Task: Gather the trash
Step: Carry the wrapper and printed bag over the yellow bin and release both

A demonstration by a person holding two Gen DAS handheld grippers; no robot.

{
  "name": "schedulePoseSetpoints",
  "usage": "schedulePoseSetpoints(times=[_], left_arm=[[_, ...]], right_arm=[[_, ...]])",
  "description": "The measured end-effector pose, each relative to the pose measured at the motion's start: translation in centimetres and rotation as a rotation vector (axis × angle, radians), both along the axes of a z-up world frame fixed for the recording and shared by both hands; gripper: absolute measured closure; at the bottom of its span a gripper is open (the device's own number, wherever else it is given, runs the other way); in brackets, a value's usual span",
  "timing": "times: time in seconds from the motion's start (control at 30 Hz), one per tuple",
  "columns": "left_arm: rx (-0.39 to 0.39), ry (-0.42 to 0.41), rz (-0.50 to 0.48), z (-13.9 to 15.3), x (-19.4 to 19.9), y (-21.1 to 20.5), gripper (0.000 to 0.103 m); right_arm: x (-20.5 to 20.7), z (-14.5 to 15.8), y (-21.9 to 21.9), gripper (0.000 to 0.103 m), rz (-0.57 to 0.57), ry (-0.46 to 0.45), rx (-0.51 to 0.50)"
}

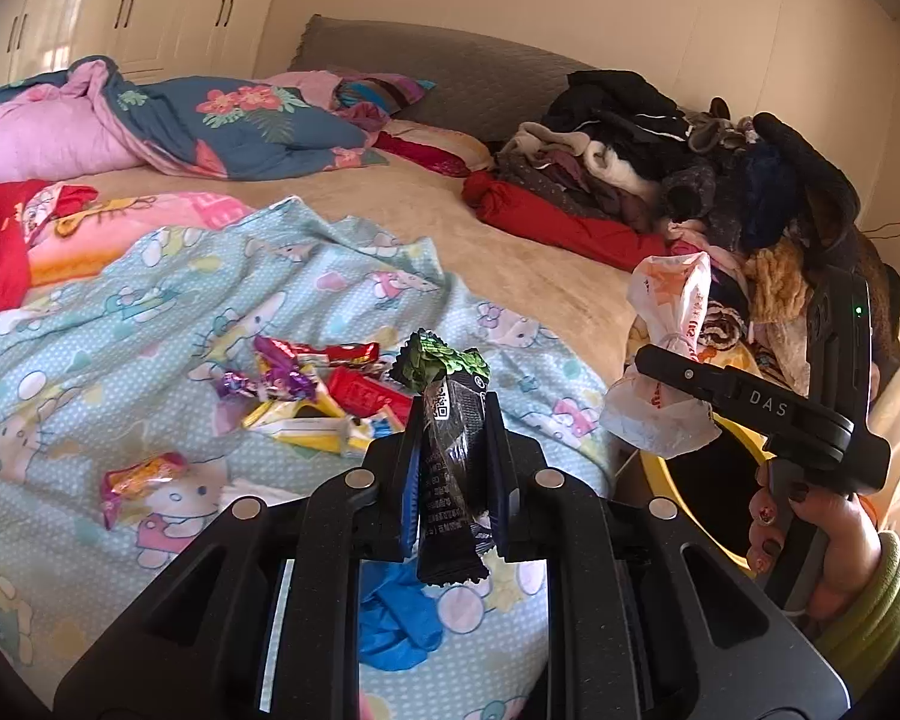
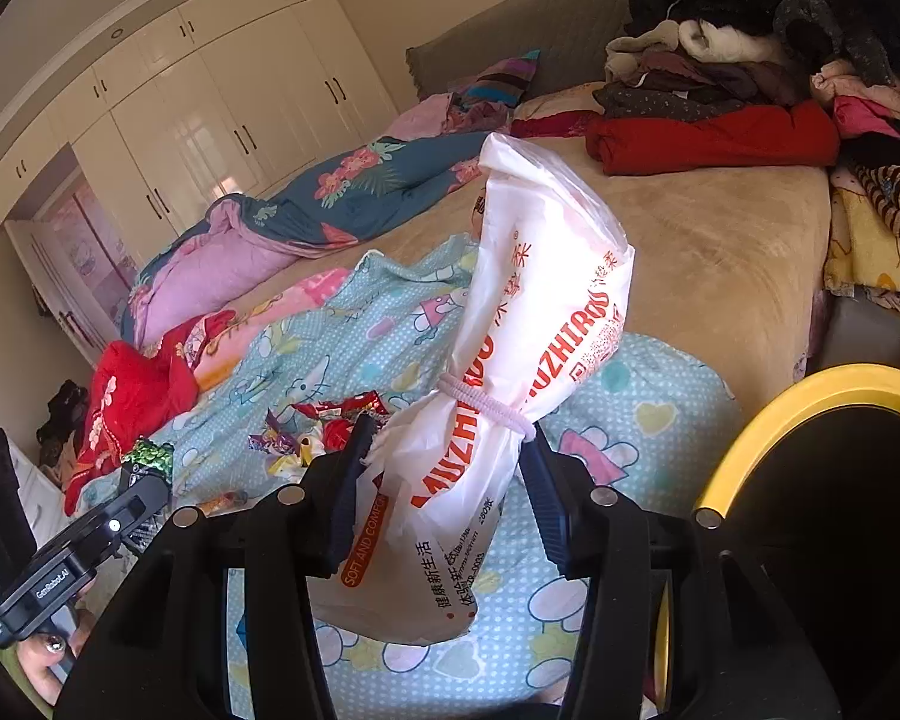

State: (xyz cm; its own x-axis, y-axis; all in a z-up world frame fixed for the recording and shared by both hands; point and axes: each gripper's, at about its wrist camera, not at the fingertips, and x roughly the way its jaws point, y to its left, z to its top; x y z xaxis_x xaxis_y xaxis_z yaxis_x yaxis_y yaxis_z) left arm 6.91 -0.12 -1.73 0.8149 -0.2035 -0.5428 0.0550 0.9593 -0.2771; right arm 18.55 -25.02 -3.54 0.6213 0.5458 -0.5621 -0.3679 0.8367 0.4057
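My left gripper (image 1: 455, 403) is shut on a black snack wrapper (image 1: 450, 480) with a crumpled green top, held upright above the bed. It also shows at the lower left of the right wrist view, left gripper (image 2: 147, 483). My right gripper (image 2: 450, 429) is shut on a white plastic bag (image 2: 540, 276) with red print, pinched just below its pink band. In the left wrist view the right gripper (image 1: 654, 360) holds that bag (image 1: 669, 300) above a yellow-rimmed bin (image 1: 654, 471). A heap of bright wrappers (image 1: 318, 387) lies on the light-blue cartoon blanket (image 1: 150, 312).
The yellow-rimmed bin (image 2: 768, 414) stands beside the bed at the right. A lone pink-and-yellow wrapper (image 1: 144, 474) and a blue glove (image 1: 396, 618) lie on the blanket. A pile of clothes (image 1: 660, 168) covers the far right of the bed, and a floral duvet (image 1: 222, 120) the far left.
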Motion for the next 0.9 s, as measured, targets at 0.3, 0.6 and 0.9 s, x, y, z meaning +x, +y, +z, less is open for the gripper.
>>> schedulePoseSetpoints(times=[0.3,0.6,0.9], left_arm=[[-0.008,-0.008,-0.039,0.4,0.3,-2.0,0.091],[-0.027,-0.03,-0.097,1.1,0.7,-4.6,0.091],[-0.041,-0.048,-0.156,1.8,1.1,-7.5,0.091]], right_arm=[[-0.4,0.8,-2.3,0.057,-0.055,-0.008,-0.003],[-1.0,2.0,-5.1,0.057,-0.12,-0.026,-0.01],[-1.5,2.3,-7.9,0.057,-0.179,-0.017,-0.015]])
